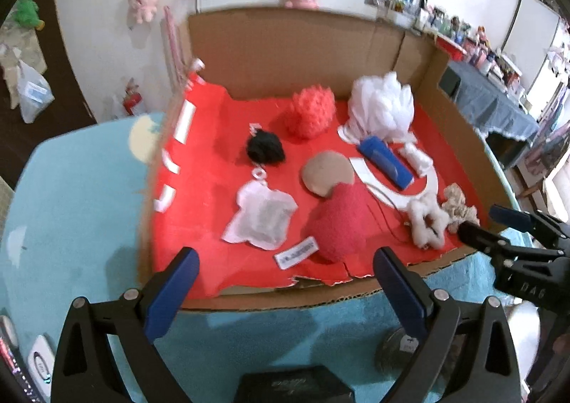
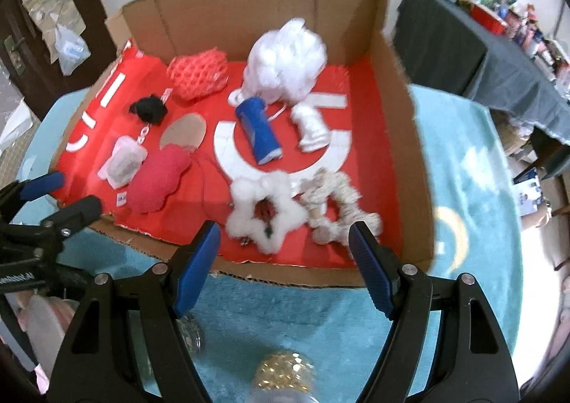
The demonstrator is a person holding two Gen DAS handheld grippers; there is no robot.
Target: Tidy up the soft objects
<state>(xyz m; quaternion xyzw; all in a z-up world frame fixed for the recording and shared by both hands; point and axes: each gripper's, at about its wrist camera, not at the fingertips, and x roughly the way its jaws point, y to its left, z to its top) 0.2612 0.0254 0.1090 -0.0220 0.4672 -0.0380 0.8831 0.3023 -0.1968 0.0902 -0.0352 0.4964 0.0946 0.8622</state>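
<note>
An open cardboard box [image 1: 285, 43] [image 2: 409, 139] with a red floor holds several soft things: a red plush [image 1: 338, 221] [image 2: 156, 178], a white fluffy star ring [image 1: 427, 218] [image 2: 263, 210], a beige rope star [image 2: 338, 207], a white mesh pouf [image 1: 383, 104] [image 2: 285, 61], a coral mesh pouf [image 1: 311, 111] [image 2: 197, 73], a black pompom [image 1: 265, 148] [image 2: 148, 109], a blue roll [image 1: 386, 161] [image 2: 258, 130] and a white pouch [image 1: 260, 218] [image 2: 123, 162]. My left gripper [image 1: 285, 291] is open and empty before the box's front edge. My right gripper [image 2: 285, 267] is open and empty, just short of the star ring.
The box stands on a teal rug [image 1: 71, 207] [image 2: 470, 189]. A tan disc [image 1: 327, 173] lies behind the red plush. A gold glittery ball [image 2: 281, 372] and a glass jar [image 2: 190, 333] sit on the rug below the right gripper. A dark cloth-covered table [image 2: 463, 43] stands at right.
</note>
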